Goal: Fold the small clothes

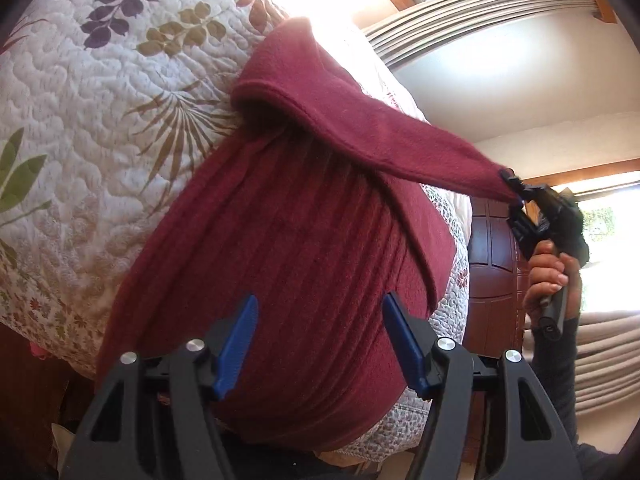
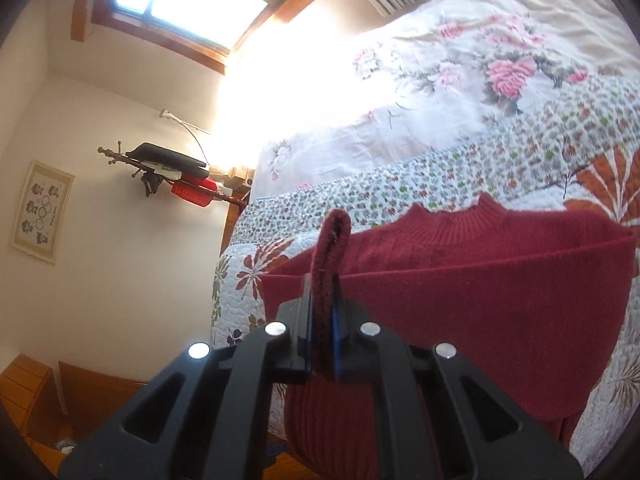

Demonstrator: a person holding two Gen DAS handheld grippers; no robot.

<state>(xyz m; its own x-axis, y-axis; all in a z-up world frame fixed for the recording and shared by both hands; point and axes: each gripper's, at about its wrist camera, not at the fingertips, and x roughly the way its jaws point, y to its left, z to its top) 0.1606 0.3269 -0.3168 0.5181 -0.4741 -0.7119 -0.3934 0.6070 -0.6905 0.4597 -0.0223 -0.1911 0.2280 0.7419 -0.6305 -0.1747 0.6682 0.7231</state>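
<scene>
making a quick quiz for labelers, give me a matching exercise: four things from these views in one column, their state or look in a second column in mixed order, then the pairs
Column 1
1. left claw
2. right claw
3. maroon sweater
4. quilt

Column 2
A. white with leaf prints, under the garment
B. open, above the ribbed body, holding nothing
C. lying on the bed, one sleeve lifted
D. shut on the sleeve cuff

Pairs: 1-B, 2-D, 3-C, 4-A
</scene>
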